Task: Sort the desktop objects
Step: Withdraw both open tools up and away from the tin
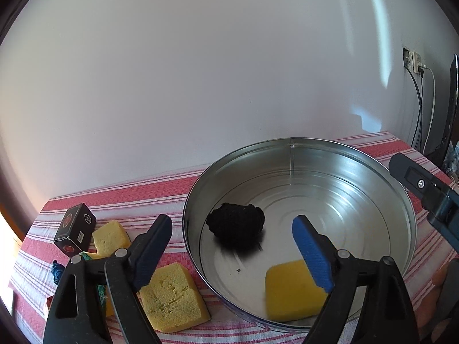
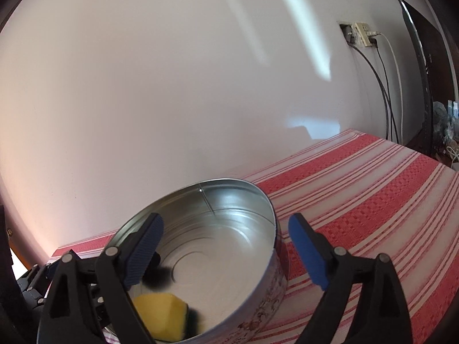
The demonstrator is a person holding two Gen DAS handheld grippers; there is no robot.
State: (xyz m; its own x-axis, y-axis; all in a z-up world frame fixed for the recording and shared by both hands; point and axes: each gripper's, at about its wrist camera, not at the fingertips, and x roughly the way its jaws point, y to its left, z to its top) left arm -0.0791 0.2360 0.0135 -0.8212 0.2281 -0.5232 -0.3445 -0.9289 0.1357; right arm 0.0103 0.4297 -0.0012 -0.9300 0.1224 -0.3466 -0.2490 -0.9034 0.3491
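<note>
Lying in the round tin [image 1: 298, 154] on the striped bench [image 1: 137, 197] are a black lump [image 1: 235, 226] and a yellow sponge [image 1: 289, 295]. The left tool [image 1: 235, 249] hangs spread over the tin's near rim, pinching nothing; the right tool [image 2: 226, 250] is spread too, empty. Two more sponges [image 1: 175, 301] and a dark box [image 1: 75, 229] sit left of the tin.
</note>
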